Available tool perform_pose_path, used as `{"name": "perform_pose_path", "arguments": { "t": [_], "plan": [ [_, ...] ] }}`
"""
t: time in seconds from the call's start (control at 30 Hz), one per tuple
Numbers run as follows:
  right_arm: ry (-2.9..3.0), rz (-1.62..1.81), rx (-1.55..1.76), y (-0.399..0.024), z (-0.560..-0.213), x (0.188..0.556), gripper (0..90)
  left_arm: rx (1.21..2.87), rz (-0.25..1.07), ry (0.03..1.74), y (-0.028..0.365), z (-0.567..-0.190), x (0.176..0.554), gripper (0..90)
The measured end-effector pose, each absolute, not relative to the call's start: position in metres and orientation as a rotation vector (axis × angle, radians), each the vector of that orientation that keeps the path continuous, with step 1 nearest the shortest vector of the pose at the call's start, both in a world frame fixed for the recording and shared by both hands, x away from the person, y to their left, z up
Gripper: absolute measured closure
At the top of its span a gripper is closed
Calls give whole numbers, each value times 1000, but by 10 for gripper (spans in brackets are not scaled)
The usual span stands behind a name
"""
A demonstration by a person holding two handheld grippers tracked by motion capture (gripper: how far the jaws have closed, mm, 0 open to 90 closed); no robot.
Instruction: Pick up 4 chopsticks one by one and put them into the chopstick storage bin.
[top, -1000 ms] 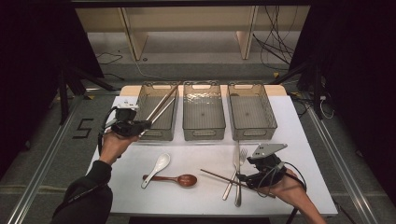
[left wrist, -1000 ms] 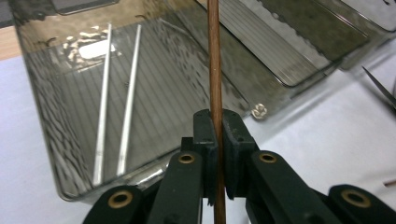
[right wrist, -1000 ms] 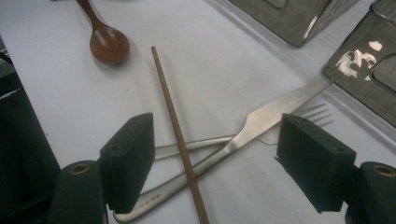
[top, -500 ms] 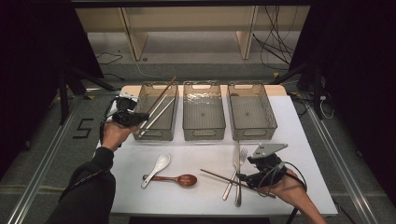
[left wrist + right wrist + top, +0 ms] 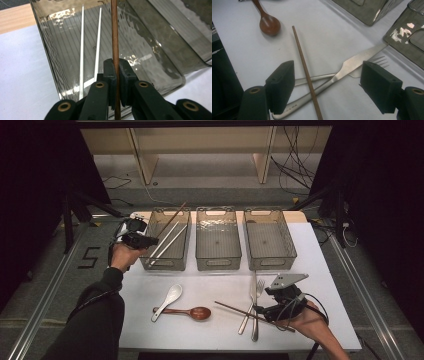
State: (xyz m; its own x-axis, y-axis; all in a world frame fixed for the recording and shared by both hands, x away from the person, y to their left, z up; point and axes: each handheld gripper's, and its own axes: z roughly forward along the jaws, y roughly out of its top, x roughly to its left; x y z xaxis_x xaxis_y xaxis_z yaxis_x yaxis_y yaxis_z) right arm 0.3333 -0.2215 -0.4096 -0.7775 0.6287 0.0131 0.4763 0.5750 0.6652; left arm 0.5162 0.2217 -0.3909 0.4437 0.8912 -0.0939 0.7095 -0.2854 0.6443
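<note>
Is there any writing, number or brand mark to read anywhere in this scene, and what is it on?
"5": a large white digit on the dark floor, left of the table.
Small stamped letters on the knife handle, between the right tool's open jaws: too small and blurred to read.
Nothing readable on the three bins, the spoons or the chopsticks.

- A white bench point(image 5: 320, 270) stood on a grey floor point(image 5: 45, 285) marked with a black "5" point(image 5: 88, 258).
- Pale wooden shelving point(image 5: 200, 145) rose behind.
- Dark cables point(image 5: 295, 165) trailed across the floor.
- Darkness flanked both sides.
</note>
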Motion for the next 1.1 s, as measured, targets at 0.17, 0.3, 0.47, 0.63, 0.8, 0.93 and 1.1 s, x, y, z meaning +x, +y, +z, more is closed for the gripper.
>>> {"name": "perform_pose_path", "arguments": {
  "t": [0.17, 0.3, 0.47, 0.63, 0.8, 0.93, 1.1],
  "plan": [
    [2582, 991, 924, -222, -410, 334, 287, 2083, 383, 1364, 219, -398, 522, 848],
    [2584, 993, 921, -222, -410, 334, 287, 2111, 420, 1363, 216, -401, 525, 832],
    [2586, 993, 919, -222, -410, 334, 287, 2099, 422, 1399, 216, -400, 525, 571],
    [2587, 993, 918, -222, -410, 333, 287, 2062, 402, 1349, 214, -392, 512, 422],
    [2595, 986, 914, -221, -410, 333, 287, 2049, 378, 1291, 210, -384, 493, 314],
    [2605, 979, 920, -221, -411, 334, 286, 2007, 335, 1233, 210, -377, 473, 266],
    [2625, 955, 923, -221, -412, 334, 284, 2020, 313, 1160, 205, -376, 452, 225]
  ]
}}
